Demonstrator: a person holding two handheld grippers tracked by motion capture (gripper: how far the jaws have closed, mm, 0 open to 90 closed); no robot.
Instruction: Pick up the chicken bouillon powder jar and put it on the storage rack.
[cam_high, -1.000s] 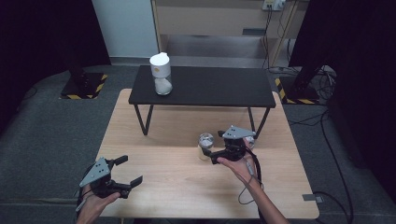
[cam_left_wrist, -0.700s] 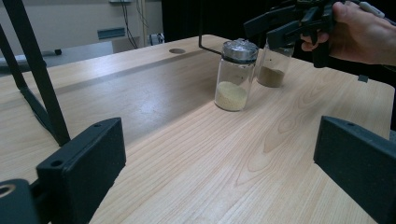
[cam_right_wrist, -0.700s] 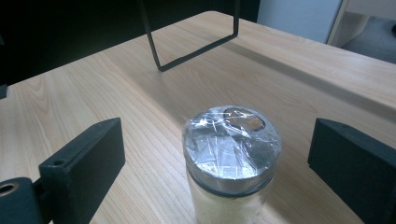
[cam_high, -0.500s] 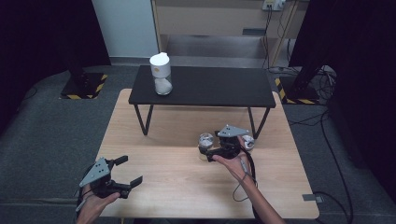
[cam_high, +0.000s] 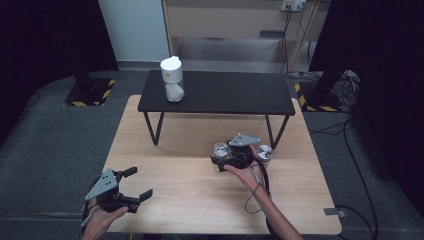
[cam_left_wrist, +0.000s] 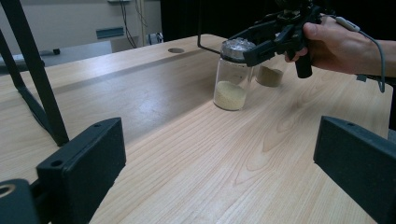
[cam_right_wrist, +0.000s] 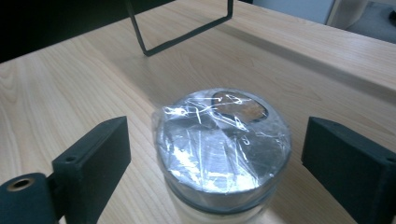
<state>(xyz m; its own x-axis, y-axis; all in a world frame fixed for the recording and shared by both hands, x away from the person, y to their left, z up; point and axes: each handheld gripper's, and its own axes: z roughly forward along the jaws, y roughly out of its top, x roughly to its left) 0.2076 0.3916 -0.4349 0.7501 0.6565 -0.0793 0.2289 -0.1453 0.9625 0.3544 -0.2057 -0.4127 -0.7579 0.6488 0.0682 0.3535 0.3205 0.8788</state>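
Note:
A glass jar (cam_high: 219, 151) with a film-wrapped lid and pale powder stands right of the wooden table's middle. My right gripper (cam_high: 218, 159) reaches over it from the right. In the right gripper view the jar's lid (cam_right_wrist: 223, 140) sits between the two pads of the right gripper (cam_right_wrist: 219, 154) with a gap on each side. The jaws have just been closing but do not touch it. The left gripper view shows the same jar (cam_left_wrist: 231, 77) under the right gripper (cam_left_wrist: 261, 42). My left gripper (cam_high: 138, 183) rests open near the front left, and its own view (cam_left_wrist: 219, 158) shows bare table between the jaws.
A second jar (cam_high: 264, 153) with brownish powder stands just right of the first, also seen as the second jar (cam_left_wrist: 269, 74). A low black shelf (cam_high: 220, 95) spans the table's back, with a white-capped container (cam_high: 171, 79) on its left end. The shelf's legs (cam_high: 152, 127) stand on the wood.
My right gripper has moved left and down over the film-wrapped jar, so the lid now sits between its jaws. The left gripper has stayed where it was.

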